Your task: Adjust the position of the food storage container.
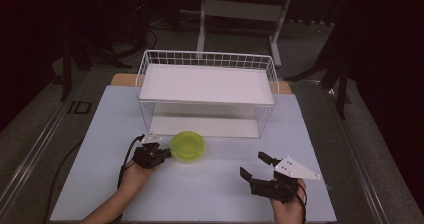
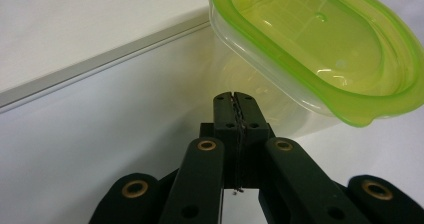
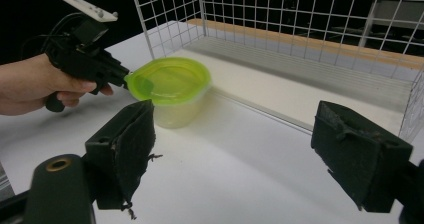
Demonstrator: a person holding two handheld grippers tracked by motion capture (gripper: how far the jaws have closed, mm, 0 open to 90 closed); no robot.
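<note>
At the left of the high view, a hand [image 1: 134, 176] comes in from the bottom edge and holds the left tongs [image 1: 164, 155], which point to the right, toward the green container [image 1: 187, 146]. In the left gripper view the two black jaws are pressed together with nothing between them, and their tips are just beside the clear wall of the container, under its green rim; I cannot tell if they touch it. In the right gripper view the tips of the left tongs [image 3: 124, 79] meet the green edge of the lid.

The green container stands on the white bench [image 1: 210, 189], near its middle and a little to the left. It is just in front of the lower shelf of the white wire rack [image 1: 206, 64]. It is a clear tub with a yellow-green lid [image 2: 320, 39] on top, and it stands upright.

The wire rack stands at the back part of the bench and has two flat white shelves, one above the other.

At the right, the other hand [image 1: 289, 209] holds the right tongs [image 1: 254, 166]. Its jaws are spread wide, with nothing between them, and it is well apart from the container. A grey three-cornered plate [image 1: 295, 167] sits on top of it.
</note>
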